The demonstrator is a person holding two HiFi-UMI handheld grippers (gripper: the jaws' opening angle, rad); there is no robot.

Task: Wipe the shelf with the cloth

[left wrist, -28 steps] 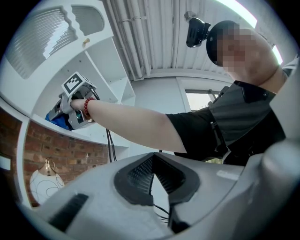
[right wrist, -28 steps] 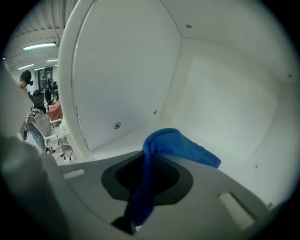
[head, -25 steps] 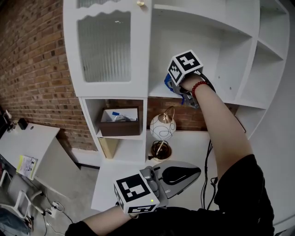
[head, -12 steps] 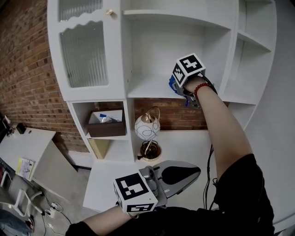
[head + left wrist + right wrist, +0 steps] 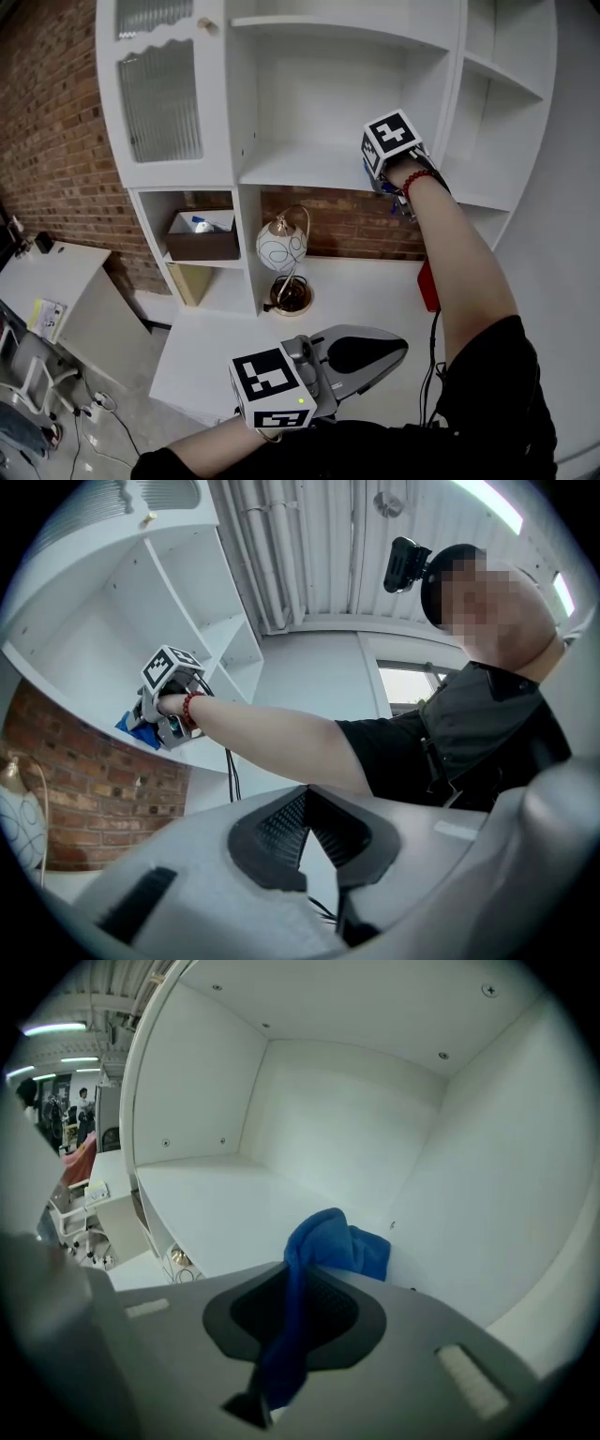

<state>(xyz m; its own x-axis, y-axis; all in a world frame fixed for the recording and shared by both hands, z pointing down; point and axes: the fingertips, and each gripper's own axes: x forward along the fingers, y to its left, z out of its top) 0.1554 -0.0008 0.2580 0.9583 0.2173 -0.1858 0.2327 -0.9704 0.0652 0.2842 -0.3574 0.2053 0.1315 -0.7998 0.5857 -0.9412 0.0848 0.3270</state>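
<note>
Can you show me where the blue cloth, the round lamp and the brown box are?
blue cloth [image 5: 330, 1241], right gripper view, on its bunched upper fold.
round lamp [image 5: 281, 247], head view, on its white globe.
brown box [image 5: 202, 247], head view, on its front wall.

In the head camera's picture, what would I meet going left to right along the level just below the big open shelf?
Brown box → round white lamp → red item beside the arm.
</note>
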